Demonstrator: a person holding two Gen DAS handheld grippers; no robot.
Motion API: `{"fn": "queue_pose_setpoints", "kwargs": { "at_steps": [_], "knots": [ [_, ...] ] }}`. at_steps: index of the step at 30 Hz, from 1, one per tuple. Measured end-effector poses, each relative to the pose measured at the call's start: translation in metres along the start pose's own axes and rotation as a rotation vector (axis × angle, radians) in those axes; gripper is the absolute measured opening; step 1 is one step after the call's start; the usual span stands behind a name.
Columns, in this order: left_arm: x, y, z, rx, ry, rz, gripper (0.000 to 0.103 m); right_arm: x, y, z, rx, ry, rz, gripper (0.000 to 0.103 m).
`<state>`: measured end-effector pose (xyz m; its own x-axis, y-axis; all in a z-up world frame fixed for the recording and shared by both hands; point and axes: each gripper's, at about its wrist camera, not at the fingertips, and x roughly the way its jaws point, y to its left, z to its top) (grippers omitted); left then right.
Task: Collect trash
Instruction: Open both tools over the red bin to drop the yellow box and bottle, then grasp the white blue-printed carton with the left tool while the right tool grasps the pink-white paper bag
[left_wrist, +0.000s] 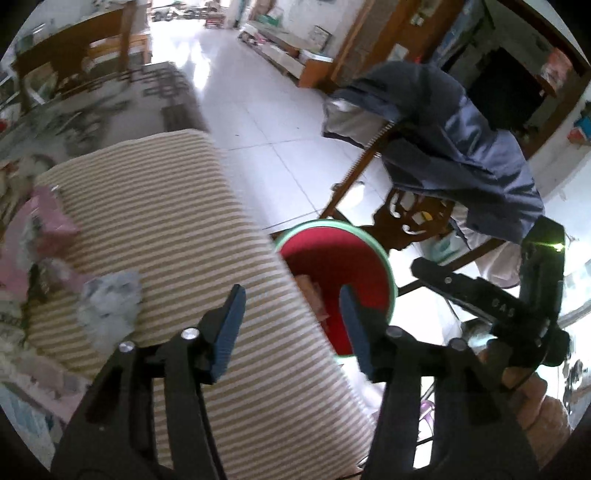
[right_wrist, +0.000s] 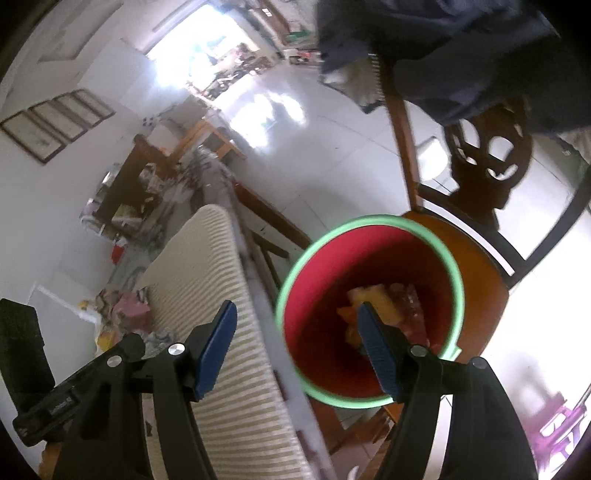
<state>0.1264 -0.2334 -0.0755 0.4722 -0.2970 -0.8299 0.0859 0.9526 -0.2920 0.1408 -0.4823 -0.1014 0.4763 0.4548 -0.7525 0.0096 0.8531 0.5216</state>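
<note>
Left wrist view, left to right: pink wrappers (left_wrist: 48, 221) heaped at the far left edge of the counter; a crumpled grey-white tissue (left_wrist: 110, 306) lying on the striped mat (left_wrist: 177, 229) that covers the counter (left_wrist: 159, 88); the left gripper (left_wrist: 291, 332) with its blue pads apart and nothing between them, one pad over the mat, the other over the bucket; the red bucket (left_wrist: 373, 251) with a green rim just off the counter's edge, a little trash dimly seen inside; a carved wooden chair (left_wrist: 406, 218) behind it with a blue jacket (left_wrist: 461, 147) draped over the back; the right gripper's body, black, held in a hand (left_wrist: 532, 402) at the far right. Right wrist view, left to right: the left gripper's black body at the lower left edge; the same clutter of wrappers (right_wrist: 125, 310), smaller and blurred; the striped mat seen edge-on; the right gripper (right_wrist: 295, 332), pads parted and empty, poised above the bucket (right_wrist: 295, 280); only this view looks down into the bucket, showing yellow and reddish trash (right_wrist: 376, 299) at its bottom, and shows that the bucket stands on the chair's orange seat (right_wrist: 480, 266); the tissue cannot be made out here; framed pictures (right_wrist: 55, 122) on the wall appear in this view alone.
</note>
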Motion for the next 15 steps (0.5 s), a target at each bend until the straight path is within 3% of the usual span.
{"fn": "queue_pose_setpoints", "kwargs": {
  "at_steps": [10,15],
  "knots": [
    [-0.053,0.098,-0.035,-0.170,-0.049,0.087,0.054,0.036,0.097,-0.036,-0.212,0.080,0.018,0.067],
    [-0.088,0.163,-0.064,-0.312,-0.069,0.130,0.059,0.058,0.151,-0.063,-0.330,0.116,0.019,0.067]
  ]
}}
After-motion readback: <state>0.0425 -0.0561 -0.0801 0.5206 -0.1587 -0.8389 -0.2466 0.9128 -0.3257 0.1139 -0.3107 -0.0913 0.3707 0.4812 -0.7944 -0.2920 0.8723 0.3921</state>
